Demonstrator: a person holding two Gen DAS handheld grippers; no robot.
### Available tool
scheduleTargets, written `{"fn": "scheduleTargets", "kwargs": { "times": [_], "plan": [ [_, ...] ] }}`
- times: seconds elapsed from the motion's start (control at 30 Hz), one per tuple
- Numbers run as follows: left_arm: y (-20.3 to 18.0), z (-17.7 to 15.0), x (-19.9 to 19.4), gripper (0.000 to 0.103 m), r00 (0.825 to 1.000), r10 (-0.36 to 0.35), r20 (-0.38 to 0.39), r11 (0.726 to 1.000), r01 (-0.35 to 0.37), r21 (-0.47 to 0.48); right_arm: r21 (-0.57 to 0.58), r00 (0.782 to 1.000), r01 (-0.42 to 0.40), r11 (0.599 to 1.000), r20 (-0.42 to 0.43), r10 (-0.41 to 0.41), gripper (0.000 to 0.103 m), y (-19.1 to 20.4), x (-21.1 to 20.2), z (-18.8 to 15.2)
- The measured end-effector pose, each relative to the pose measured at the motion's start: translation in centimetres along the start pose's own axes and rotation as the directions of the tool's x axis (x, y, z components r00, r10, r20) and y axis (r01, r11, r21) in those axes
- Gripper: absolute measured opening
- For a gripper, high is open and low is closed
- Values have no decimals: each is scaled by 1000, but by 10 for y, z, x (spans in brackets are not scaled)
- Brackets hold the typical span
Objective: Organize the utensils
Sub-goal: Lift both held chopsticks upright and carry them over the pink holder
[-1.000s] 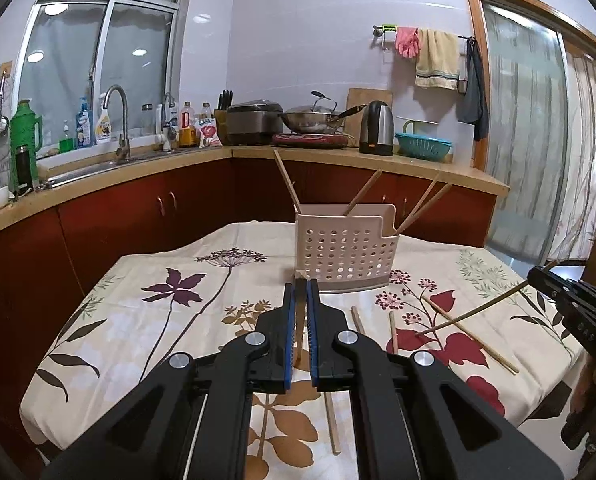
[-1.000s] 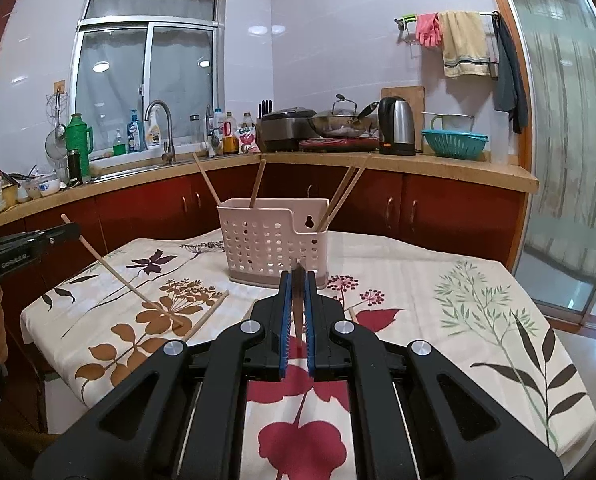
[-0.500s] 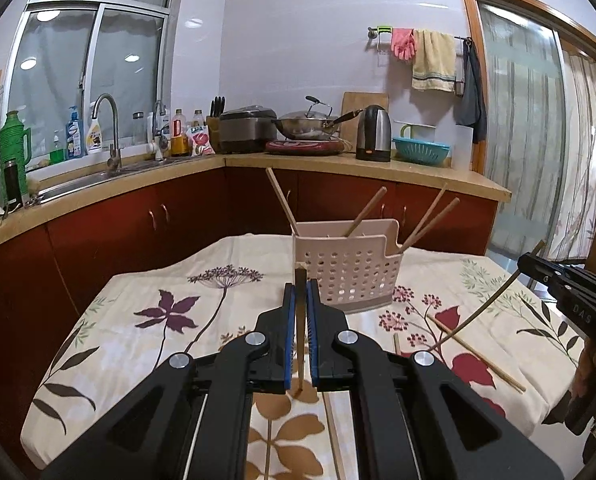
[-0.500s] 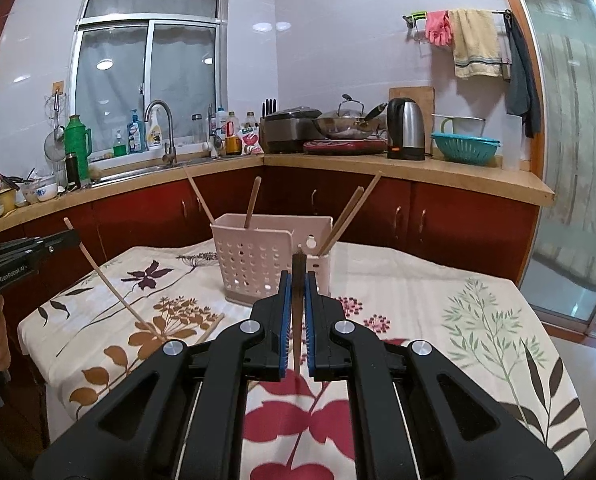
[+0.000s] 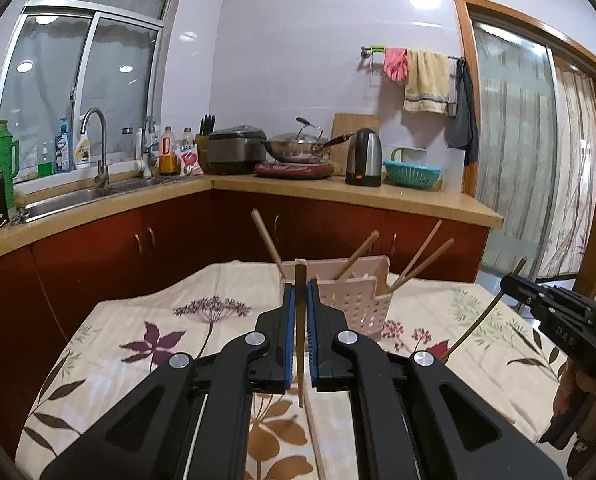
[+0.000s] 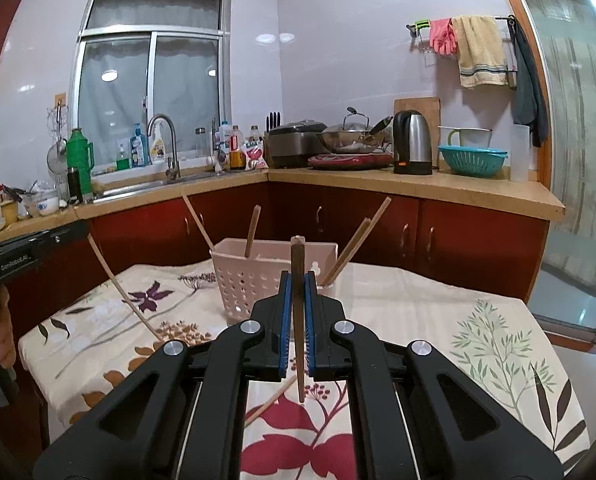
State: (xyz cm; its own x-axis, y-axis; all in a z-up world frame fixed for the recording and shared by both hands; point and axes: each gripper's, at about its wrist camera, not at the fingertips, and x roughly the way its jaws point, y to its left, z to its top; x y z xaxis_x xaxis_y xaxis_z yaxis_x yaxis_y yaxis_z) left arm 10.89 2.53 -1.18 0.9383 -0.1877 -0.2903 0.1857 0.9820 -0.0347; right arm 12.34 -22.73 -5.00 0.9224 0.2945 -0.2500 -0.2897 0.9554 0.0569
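The left hand-held gripper is closed narrowly on a wooden chopstick, which stands nearly upright between the blue pads, its top poking just above the fingertips and its lower end hanging clear above the tabletop. The right hand-held gripper is likewise clamped on a darker chopstick, also near upright, tip downward over the red flower print of the cloth. From the left wrist view the right hand-held gripper shows at the right edge, its chopstick slanting down toward the cloth; from the right wrist view the left hand-held gripper appears at the left edge with its stick angling down the same way.

Just beyond both sets of fingers stands a pink perforated utensil holder on the floral tablecloth. Four chopsticks already lean inside it, two toward its left side and two crossing at its right end. One loose chopstick lies flat on the cloth below the right hand-held gripper, and another pale one lies under the left.

Behind the tabletop runs a kitchen counter with a sink, kettle and wok.
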Motion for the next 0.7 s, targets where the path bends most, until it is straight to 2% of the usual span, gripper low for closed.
{"fn": "scheduleTargets", "kwargs": {
  "times": [0.37, 0.7],
  "plan": [
    [-12, 45, -1, 6, 990, -37, 133, 998, 32, 46, 32, 989, -37, 999, 143, 32, 7, -14, 0, 51],
    [-16, 84, 19, 6, 967, -45, 250, 996, 23, 90, -7, 967, -37, 999, 253, 38, 7, -20, 21, 93]
  ]
}}
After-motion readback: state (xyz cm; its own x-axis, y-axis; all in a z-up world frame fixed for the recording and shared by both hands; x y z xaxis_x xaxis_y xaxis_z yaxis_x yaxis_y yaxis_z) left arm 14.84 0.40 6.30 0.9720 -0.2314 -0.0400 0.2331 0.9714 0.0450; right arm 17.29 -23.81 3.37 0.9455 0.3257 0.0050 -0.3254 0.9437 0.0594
